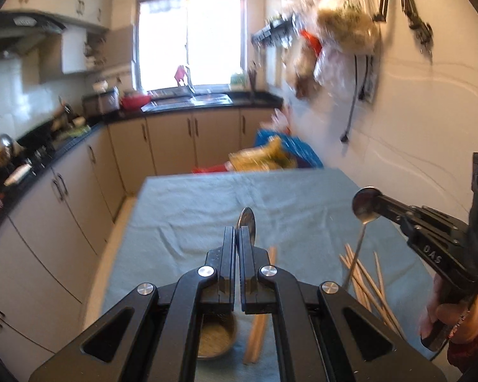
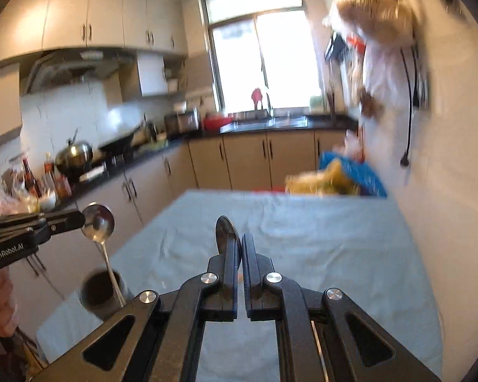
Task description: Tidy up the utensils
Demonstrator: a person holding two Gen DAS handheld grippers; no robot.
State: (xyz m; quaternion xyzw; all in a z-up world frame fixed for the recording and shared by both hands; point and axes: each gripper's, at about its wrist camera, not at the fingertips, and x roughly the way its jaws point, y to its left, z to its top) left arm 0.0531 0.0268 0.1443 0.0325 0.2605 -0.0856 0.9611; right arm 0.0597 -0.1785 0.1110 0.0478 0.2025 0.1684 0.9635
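Spoons (image 1: pixel 247 226) of thin, stiff, slippery steel hang above the worktop (image 1: pixel 191 210), each hand-held gripper, left (image 1: pixel 238 238) and right (image 2: pixel 241 244), pinching one by its bowl, a hold likely to swivel.

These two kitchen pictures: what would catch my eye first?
Two black grippers, each with jaws shut on a metal spoon: left gripper with its spoon, right gripper with its spoon. Below lie the blue tablecloth, loose chopsticks and a dark cup.

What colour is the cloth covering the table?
Light blue, plain and slightly wrinkled; the cloth shows best in the right wrist view.
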